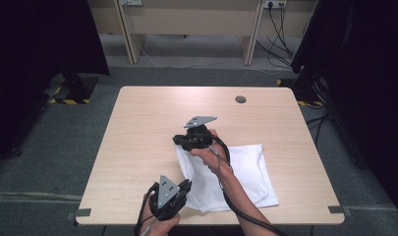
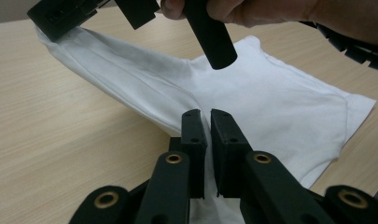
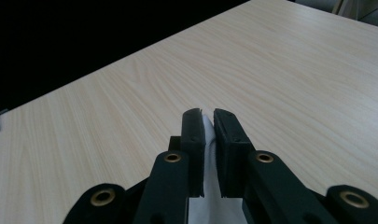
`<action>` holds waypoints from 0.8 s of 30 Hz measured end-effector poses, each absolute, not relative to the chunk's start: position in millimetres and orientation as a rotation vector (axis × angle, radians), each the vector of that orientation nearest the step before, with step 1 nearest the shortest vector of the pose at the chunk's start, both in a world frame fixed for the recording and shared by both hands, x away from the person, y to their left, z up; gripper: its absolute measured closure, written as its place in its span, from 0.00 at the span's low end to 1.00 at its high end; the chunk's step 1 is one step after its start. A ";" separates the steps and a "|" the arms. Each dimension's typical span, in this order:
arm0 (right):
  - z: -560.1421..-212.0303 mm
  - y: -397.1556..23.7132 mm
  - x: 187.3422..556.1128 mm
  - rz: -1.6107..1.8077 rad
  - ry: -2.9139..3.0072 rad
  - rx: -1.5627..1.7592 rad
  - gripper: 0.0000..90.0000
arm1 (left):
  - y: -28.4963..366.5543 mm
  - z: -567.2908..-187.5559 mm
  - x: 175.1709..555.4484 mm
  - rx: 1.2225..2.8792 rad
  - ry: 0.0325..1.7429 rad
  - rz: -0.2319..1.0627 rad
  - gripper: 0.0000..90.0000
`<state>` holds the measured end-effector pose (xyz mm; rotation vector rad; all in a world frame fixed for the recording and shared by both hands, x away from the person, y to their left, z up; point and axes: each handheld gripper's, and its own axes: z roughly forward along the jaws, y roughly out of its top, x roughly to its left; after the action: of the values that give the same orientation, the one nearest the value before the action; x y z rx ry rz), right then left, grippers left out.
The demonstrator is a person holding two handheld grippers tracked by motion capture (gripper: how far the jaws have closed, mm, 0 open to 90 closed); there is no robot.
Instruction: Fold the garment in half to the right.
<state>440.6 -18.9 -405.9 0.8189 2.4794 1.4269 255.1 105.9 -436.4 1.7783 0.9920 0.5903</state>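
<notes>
A white cloth (image 1: 245,172) lies folded on the front right part of the light wooden table (image 1: 147,113). My right gripper (image 1: 181,140) is shut on the cloth's far left corner and holds it up off the table. In the right gripper view a strip of the cloth (image 3: 208,140) sits between the jaws of my right gripper (image 3: 206,113). My left gripper (image 1: 185,186) is shut on the cloth's near left edge by the table's front. In the left gripper view the cloth (image 2: 270,102) stretches from my left gripper (image 2: 208,114) up to the right gripper (image 2: 51,21).
A small round grommet (image 1: 241,99) is set into the table near its far edge. Bare wood (image 1: 137,147) lies to the left of the cloth. Dark curtains stand on both sides, with desks and cables (image 1: 280,44) on the floor behind.
</notes>
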 end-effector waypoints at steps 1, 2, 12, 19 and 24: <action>-404.6 -19.1 440.6 1.435 2.477 0.817 0.93 | 106.1 -435.0 254.6 1.776 0.990 0.594 0.93; -403.3 -19.5 440.5 1.439 2.473 0.816 0.93 | 106.3 -433.7 254.4 1.772 0.988 0.598 0.93; -391.7 -28.3 443.8 1.473 2.401 0.869 0.93 | 108.6 -421.2 260.8 1.788 0.986 0.655 0.94; -385.8 -24.2 446.4 1.497 2.375 0.884 0.93 | 112.9 -414.1 261.2 1.782 0.995 0.692 0.94; -384.6 -24.2 446.8 1.506 2.376 0.873 0.93 | 110.6 -409.3 261.1 1.775 0.978 0.697 0.94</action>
<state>446.8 -24.2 -384.6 0.8734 2.3760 1.5062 261.1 110.6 -409.3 1.7754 0.9779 0.6967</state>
